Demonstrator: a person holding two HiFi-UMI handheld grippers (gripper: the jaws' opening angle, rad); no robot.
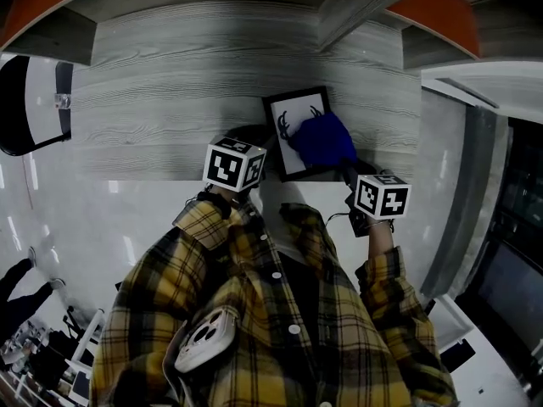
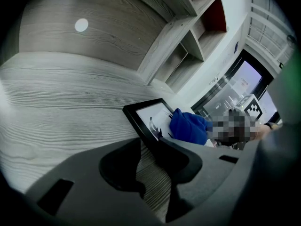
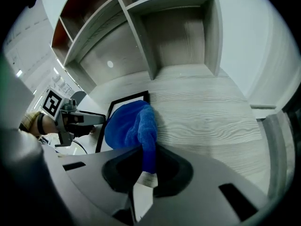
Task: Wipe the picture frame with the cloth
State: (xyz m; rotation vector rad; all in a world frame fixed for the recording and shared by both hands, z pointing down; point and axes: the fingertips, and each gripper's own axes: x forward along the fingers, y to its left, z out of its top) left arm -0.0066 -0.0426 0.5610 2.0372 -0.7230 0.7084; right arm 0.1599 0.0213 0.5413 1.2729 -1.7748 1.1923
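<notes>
A black picture frame [image 1: 291, 110] with an antler drawing lies on the grey wood-grain top [image 1: 170, 100] near its front edge. A blue cloth [image 1: 323, 141] is bunched over the picture's right half. My left gripper [image 1: 265, 163] is shut on the frame's near left edge; in the left gripper view the black border [image 2: 143, 117] runs between the jaws of that gripper [image 2: 157, 149]. My right gripper [image 3: 148, 166] is shut on the cloth [image 3: 127, 126], which rests on the frame [image 3: 126, 99]. The cloth's white label [image 3: 143, 194] hangs below the jaws.
Grey shelf compartments [image 3: 178, 27] with red backs rise behind the top. A white wall [image 3: 254, 55] borders the right side. A dark round object [image 1: 25, 104] is at the far left. The top's front edge [image 1: 153, 179] drops to a glossy white floor.
</notes>
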